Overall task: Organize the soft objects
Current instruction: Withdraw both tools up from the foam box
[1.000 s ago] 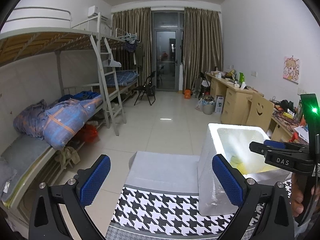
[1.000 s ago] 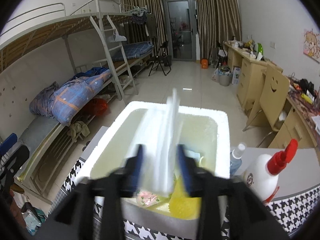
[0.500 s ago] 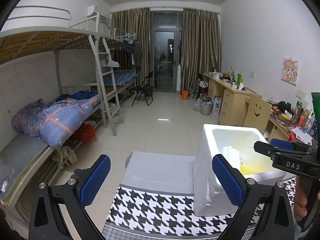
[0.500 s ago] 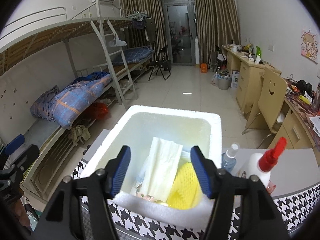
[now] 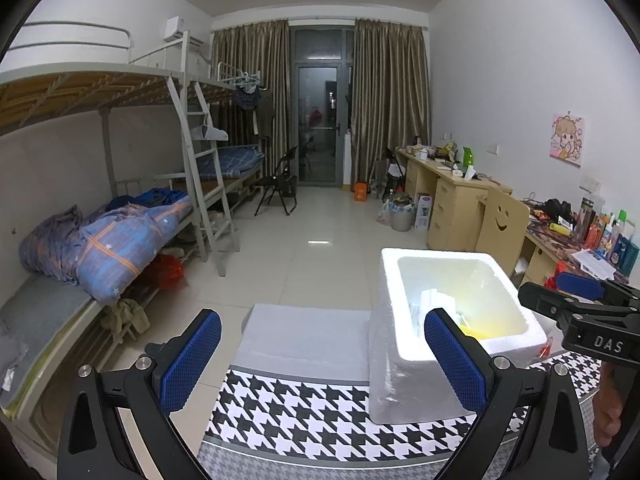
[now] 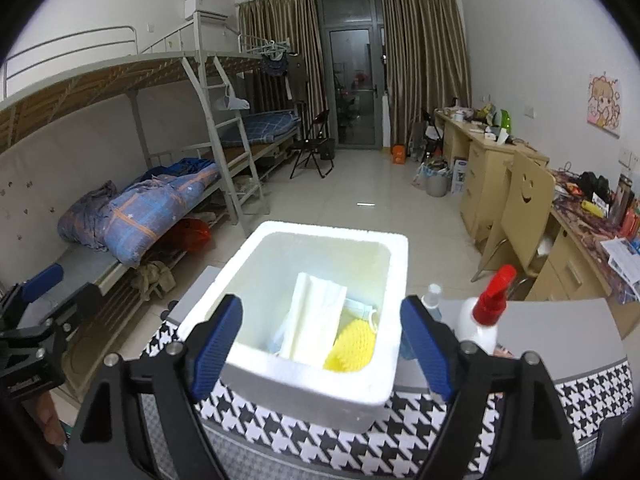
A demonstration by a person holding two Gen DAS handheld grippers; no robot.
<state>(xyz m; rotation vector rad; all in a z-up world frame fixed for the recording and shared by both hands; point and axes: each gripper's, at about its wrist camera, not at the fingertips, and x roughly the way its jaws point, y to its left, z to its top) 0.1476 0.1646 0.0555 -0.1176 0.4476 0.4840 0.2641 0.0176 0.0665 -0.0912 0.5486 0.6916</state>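
While spreading above the box, right gripper point(image 6: 320, 320): jaws opening, nothing between the pads, nothing held.
Left gripper point(image 5: 320, 328): spread wide and empty, low centre of its own view, above the houndstooth cloth point(image 5: 320, 412).
Soft things: pale packet point(image 6: 316, 304) leaning upright in the foam box point(image 6: 332, 230), centre of the right view; yellow sponge point(image 6: 352, 350) touching its lower right; face mask point(image 6: 360, 308) tucked behind, partly hidden.
Risk, packet: tall and only propped, so likely to flop over the mask or sponge if nudged by a descending pad.
Risk, box: light foam standing near the cloth's front edge; likely to slide or tip if caught by a pad on the near rim.
Risk, bottles: red-capped spray bottle point(image 6: 484, 320) and small clear bottle point(image 6: 432, 300) just beside the box, right of centre; easily toppled by a sideways swing of the right finger.
Risk, collision: both tools close around the same box; possible clash if reaching in together.
Unclear: any further soft item left outside the box, none showing in either view.
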